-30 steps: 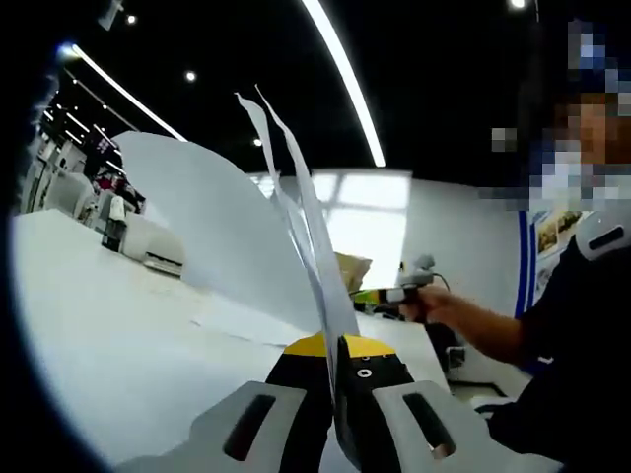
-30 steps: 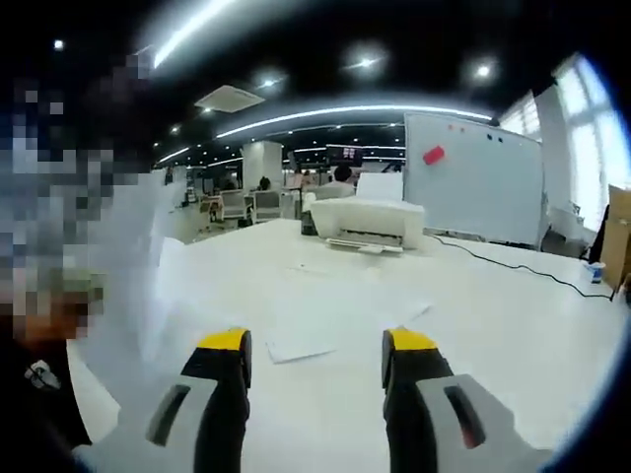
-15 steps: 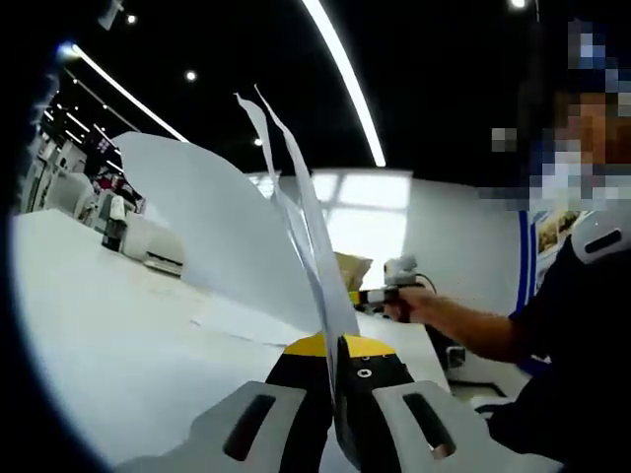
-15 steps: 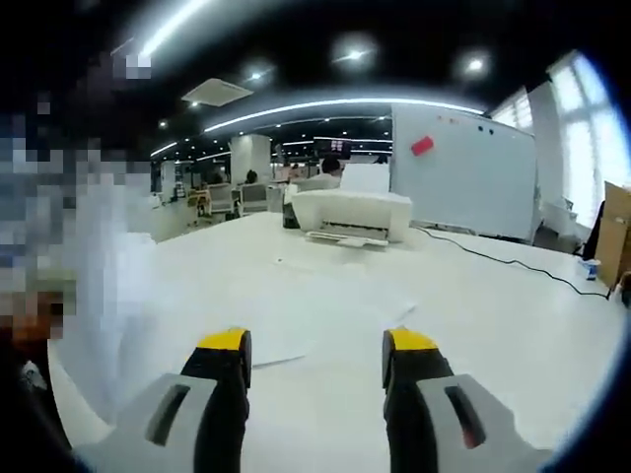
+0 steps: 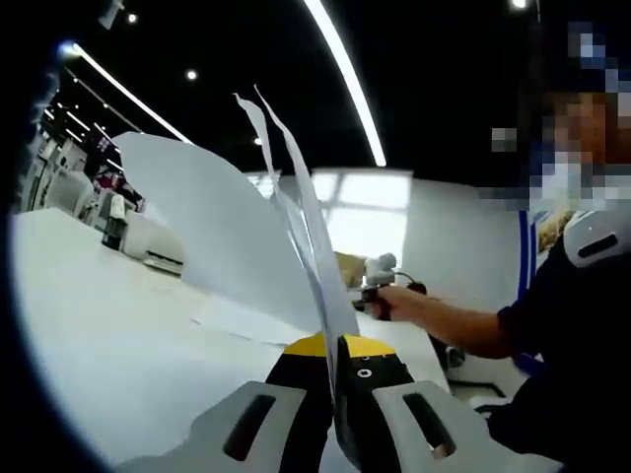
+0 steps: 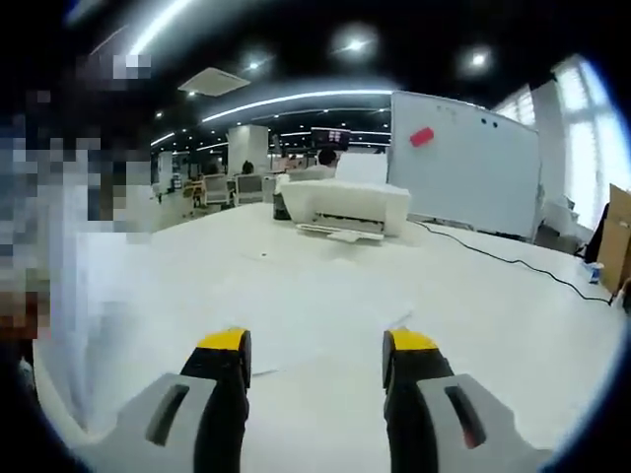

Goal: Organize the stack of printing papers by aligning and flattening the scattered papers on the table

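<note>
Change: in the left gripper view the person's hand [image 5: 386, 301] with the other tool has drawn nearer to the lifted sheets than a second ago; the printer in the right gripper view now sits further left and looms larger, so that camera has swung.
Left gripper [image 5: 333, 347]: jaws pinched together on the papers [image 5: 296, 222], gripping them at their lower edge.
Papers: several white sheets stand up from the jaws, fanned apart at the top; one broad sheet curves away to the left.
Loose sheets [image 5: 242, 320]: lying flat on the white table [image 5: 108, 335], just beyond the held ones.
Right gripper [image 6: 315, 345]: jaws spread wide with nothing between them, above the table [image 6: 513, 315].
Table papers [image 6: 325, 315]: white on white, edges faint; one corner shows near the right jaw tip.
Printer [image 6: 345, 207]: white, at the far side of the table, a whiteboard [image 6: 463, 163] behind it.
Cable [image 6: 513, 261]: dark, trailing across the tabletop to the right.
</note>
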`<control>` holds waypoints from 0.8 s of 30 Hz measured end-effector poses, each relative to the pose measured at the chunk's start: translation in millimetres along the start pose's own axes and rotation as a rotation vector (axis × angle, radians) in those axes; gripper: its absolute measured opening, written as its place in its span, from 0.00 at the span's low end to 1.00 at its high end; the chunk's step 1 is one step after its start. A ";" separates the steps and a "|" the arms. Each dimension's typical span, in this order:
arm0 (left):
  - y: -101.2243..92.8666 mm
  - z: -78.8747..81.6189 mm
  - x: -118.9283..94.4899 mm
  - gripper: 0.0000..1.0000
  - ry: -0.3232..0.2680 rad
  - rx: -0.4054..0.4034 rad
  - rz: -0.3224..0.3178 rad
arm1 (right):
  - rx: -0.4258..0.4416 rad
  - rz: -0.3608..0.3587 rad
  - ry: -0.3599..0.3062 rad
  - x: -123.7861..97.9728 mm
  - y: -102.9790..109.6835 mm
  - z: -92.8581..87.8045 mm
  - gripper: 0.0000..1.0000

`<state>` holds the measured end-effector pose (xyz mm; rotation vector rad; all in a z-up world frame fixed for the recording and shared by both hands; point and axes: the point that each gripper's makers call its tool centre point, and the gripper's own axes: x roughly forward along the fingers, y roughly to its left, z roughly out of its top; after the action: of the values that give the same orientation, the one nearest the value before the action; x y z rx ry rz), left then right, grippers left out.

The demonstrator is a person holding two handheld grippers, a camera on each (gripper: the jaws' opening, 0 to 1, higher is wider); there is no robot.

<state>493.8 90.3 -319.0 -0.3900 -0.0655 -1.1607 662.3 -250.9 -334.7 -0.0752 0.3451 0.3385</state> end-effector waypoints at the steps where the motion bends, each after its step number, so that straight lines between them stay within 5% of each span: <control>1: 0.0 0.0 0.0 0.06 0.000 -0.001 0.000 | 0.002 -0.002 0.004 2.7 -1.7 -0.9 0.49; 24: -1.9 -1.3 1.3 0.06 0.002 -0.012 0.005 | 0.035 -0.069 0.057 69.1 -60.9 -17.1 0.47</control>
<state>492.5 88.1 -319.3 -0.3994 -0.0555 -1.1567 738.6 -288.9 -373.7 -0.0624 0.4040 0.2624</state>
